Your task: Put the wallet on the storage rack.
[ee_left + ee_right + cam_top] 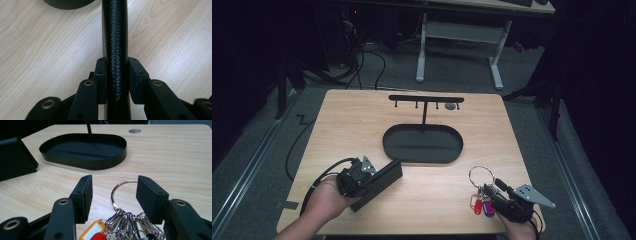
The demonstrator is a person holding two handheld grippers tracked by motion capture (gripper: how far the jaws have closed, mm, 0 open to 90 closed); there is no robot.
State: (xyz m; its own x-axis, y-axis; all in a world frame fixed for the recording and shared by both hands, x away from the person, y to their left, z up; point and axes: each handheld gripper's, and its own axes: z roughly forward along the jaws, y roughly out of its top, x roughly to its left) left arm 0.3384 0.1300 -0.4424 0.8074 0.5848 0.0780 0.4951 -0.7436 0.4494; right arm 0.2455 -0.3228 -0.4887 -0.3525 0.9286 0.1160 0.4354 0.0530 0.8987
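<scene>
A flat black textured wallet (384,179) stands on its edge at the table's front left. My left gripper (368,184) is shut on it; in the left gripper view the pads (101,75) press both sides of the wallet (115,30). A metal key ring (480,175) with red and purple tags (477,205) lies at the front right. My right gripper (490,193) is open over it. In the right gripper view the key ring (113,195) and its clips lie on the wood between the spread jaws of this gripper (113,192), untouched, with an orange tag (91,232) below.
A black oval tray (422,161) sits mid-table with a T-shaped hook stand (426,98) rising from its back. A grey cable hole (450,106) lies behind it. The tray's wall (100,163) is just ahead of the keys. Cables trail off the front left edge.
</scene>
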